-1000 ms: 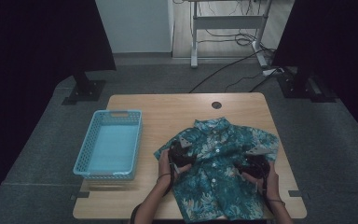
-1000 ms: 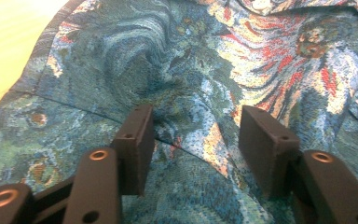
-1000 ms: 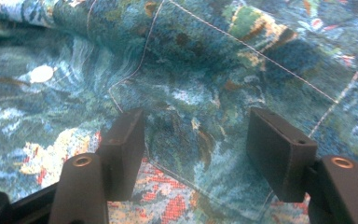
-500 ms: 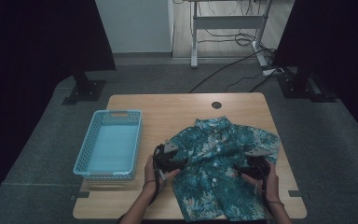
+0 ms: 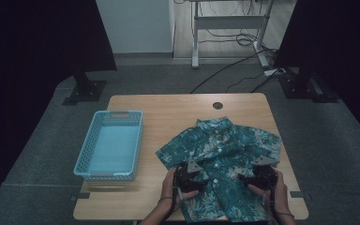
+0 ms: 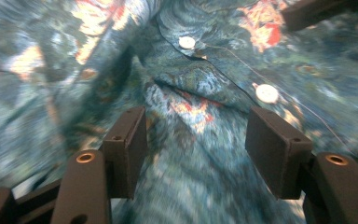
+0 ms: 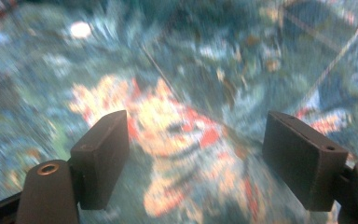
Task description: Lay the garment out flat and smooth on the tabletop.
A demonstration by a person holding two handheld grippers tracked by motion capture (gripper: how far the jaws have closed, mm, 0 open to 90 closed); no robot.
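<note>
A teal short-sleeved shirt (image 5: 225,150) with a leaf print and white buttons (image 6: 266,93) lies spread, front up, on the right half of the wooden table (image 5: 168,112). My left gripper (image 5: 192,174) rests over the shirt's lower left front. Its jaws stand open (image 6: 196,126) with a raised fold of cloth between them, and the pads do not press on it. My right gripper (image 5: 257,176) hovers over the lower right front. Its jaws (image 7: 196,126) have just been opening and stand wide above the flat fabric, holding nothing.
A light blue plastic basket (image 5: 110,145) stands on the table's left half. A round cable hole (image 5: 217,105) sits near the far edge. Beyond the table are a desk frame (image 5: 225,28) and cables on the floor.
My left hand swung out to the shirt's left edge and came back right over the front. The right hand shifted a little. The shirt's right sleeve now lies spread out.
</note>
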